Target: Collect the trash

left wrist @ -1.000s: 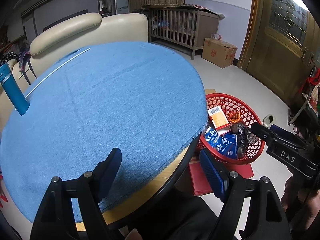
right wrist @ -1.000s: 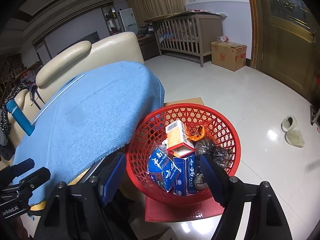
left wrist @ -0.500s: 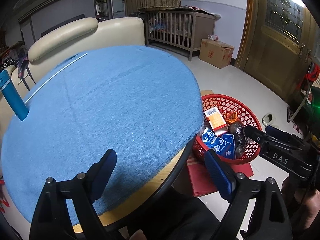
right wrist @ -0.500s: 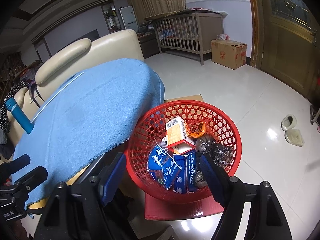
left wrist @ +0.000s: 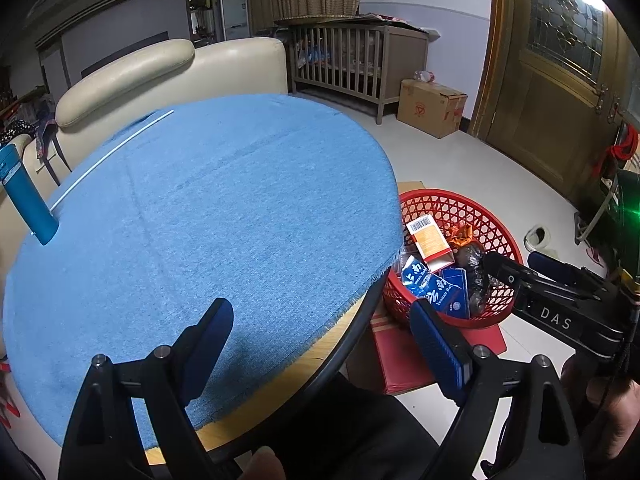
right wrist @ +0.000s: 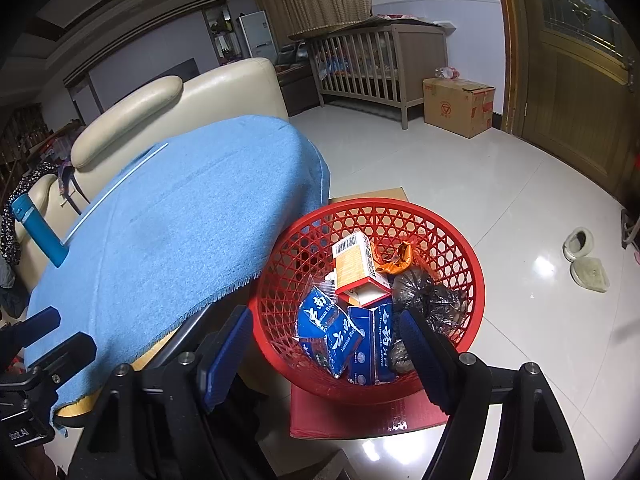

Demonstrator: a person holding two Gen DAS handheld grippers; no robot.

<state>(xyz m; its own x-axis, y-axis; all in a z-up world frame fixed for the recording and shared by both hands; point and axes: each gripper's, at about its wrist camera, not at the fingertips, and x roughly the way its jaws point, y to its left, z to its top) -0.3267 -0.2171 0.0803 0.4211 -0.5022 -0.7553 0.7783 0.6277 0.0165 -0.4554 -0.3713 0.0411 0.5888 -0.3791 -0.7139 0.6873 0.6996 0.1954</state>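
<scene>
A red mesh basket (right wrist: 372,204) stands on the floor beside the round table. It holds an orange-and-white box (right wrist: 352,264), several blue packets (right wrist: 332,328), a crumpled black bag (right wrist: 424,296) and an orange wrapper (right wrist: 400,258). My right gripper (right wrist: 324,318) hangs open above the basket's near rim with nothing between its fingers. My left gripper (left wrist: 320,312) is open and empty over the table's near edge, where the blue cloth (left wrist: 200,200) lies bare. From the left wrist view the basket (left wrist: 460,196) sits to the right, with the right gripper (left wrist: 512,258) over it.
A blue upright canister (left wrist: 26,200) and a thin white rod (left wrist: 112,152) sit at the table's far left. The basket rests on a flat red box (right wrist: 360,416). A cream sofa (left wrist: 168,68), wooden crib (left wrist: 352,60), cardboard box (left wrist: 432,108) and slippers (right wrist: 584,256) stand around.
The left gripper's jaws stand wider than one second ago. The right gripper and the basket's contents look the same.
</scene>
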